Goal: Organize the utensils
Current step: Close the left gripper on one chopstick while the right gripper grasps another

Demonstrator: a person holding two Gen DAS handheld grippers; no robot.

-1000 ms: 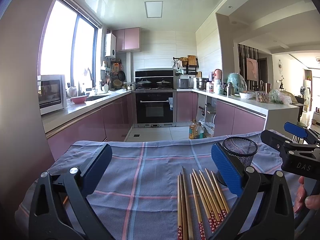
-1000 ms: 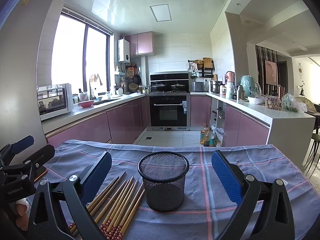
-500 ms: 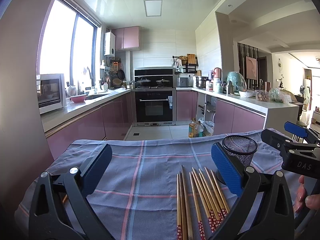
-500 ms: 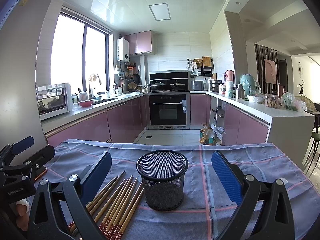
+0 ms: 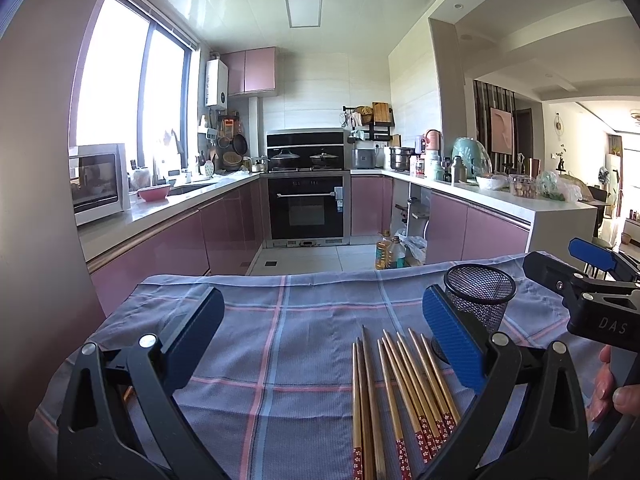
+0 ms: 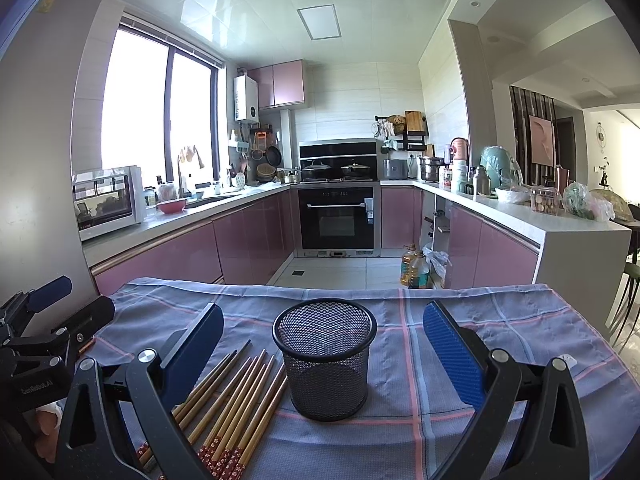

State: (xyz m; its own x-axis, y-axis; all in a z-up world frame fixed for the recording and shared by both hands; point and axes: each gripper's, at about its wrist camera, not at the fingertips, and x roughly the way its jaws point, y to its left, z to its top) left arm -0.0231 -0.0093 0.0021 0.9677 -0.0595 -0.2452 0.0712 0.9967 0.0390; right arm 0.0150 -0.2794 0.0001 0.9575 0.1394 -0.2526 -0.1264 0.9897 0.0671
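Both tools (image 5: 320, 336) (image 6: 320, 340) spread; mesh cup (image 6: 325, 358) seemingly empty beside chopsticks (image 6: 236, 396).

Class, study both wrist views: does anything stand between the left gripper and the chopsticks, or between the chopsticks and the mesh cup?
Nothing visible does. The left gripper hangs open above the chopsticks, which lie on bare cloth beside the upright, empty mesh cup.

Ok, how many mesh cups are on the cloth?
1. The cup stands upright on the cloth, right of the chopsticks, ahead of the right gripper. Its fingers hide some cloth.
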